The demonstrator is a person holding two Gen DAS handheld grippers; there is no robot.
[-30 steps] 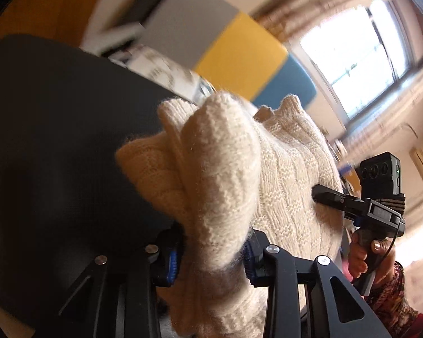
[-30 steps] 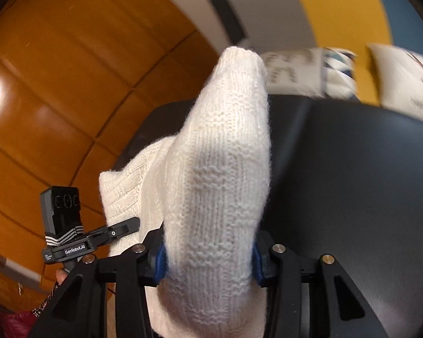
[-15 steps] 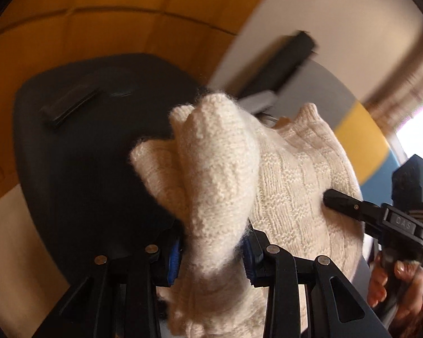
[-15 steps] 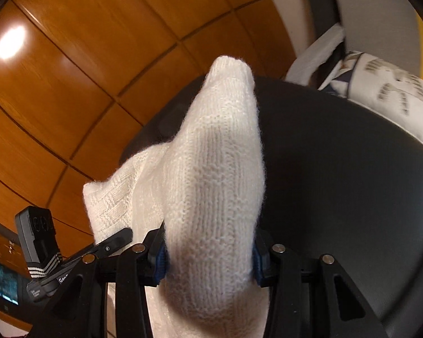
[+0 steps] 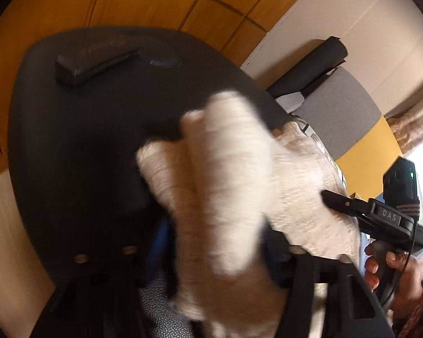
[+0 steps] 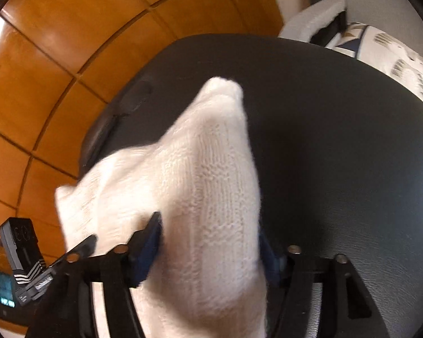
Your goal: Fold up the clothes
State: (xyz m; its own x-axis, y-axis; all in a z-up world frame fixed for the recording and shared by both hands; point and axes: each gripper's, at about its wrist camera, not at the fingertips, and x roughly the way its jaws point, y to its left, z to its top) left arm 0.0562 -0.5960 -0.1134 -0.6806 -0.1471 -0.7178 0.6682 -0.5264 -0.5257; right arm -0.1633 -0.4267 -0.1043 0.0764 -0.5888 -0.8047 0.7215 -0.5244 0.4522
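A cream knitted sweater (image 5: 222, 197) is held over a black leather surface (image 5: 79, 146). My left gripper (image 5: 214, 248) is shut on a bunched fold of it; this view is motion-blurred. My right gripper (image 6: 208, 248) is shut on another fold of the sweater (image 6: 206, 191), which rises in a peak between the blue pads. The right gripper also shows at the right of the left wrist view (image 5: 369, 211), at the sweater's far edge. The left gripper shows at the lower left of the right wrist view (image 6: 42, 270).
A dark flat object (image 5: 93, 64) lies at the far end of the black surface (image 6: 338, 140). Orange wooden panels (image 6: 70, 56) stand behind. A patterned cushion (image 6: 394, 59) and a grey, yellow and blue seat back (image 5: 344, 107) are to the right.
Both grippers have swung down and forward with the sweater, so more of the black surface shows. The sweater's peaks lean lower. Both grips are unchanged.
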